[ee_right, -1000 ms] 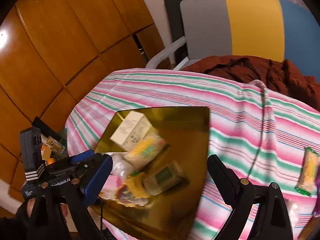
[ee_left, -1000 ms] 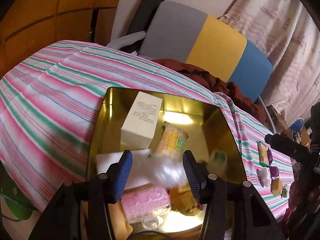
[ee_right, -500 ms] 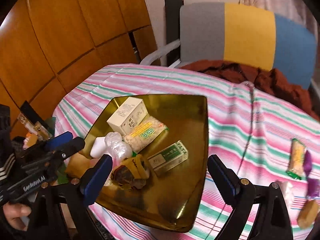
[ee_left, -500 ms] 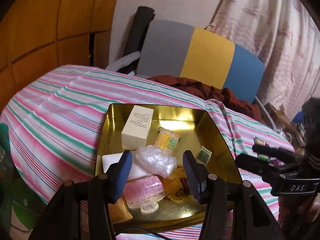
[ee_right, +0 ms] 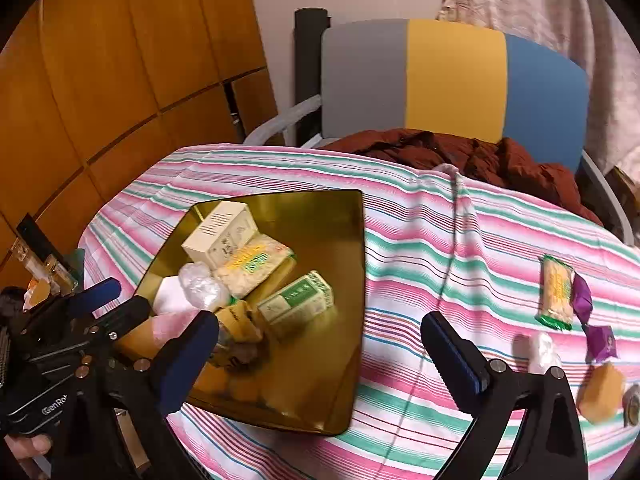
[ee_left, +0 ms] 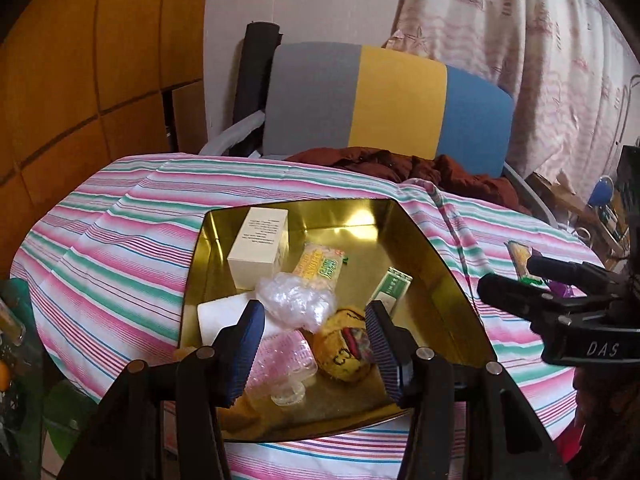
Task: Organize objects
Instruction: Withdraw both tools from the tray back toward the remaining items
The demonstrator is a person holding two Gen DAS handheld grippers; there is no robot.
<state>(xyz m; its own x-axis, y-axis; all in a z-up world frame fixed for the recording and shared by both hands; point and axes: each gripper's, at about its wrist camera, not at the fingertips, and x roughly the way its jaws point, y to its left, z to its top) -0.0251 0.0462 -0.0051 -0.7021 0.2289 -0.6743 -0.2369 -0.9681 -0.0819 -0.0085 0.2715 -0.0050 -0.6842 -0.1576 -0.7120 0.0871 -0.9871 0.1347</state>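
1. Most things already sit in the gold tray (ee_right: 352, 240): boxes, snack packs, a clear wrapper.
2. Several sweets (ee_right: 580, 300) wait on the striped cloth (ee_right: 460, 232) (well apart from it).
3. Left gripper (ee_left: 316, 344) and right gripper (ee_right: 316, 348) hang spread and empty.

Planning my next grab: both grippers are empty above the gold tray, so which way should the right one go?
Probably swing the right gripper rightward and down toward the loose snacks on the striped cloth, starting with the yellow cracker packet. Its jaws are open and empty, and the gold tray already holds several items.
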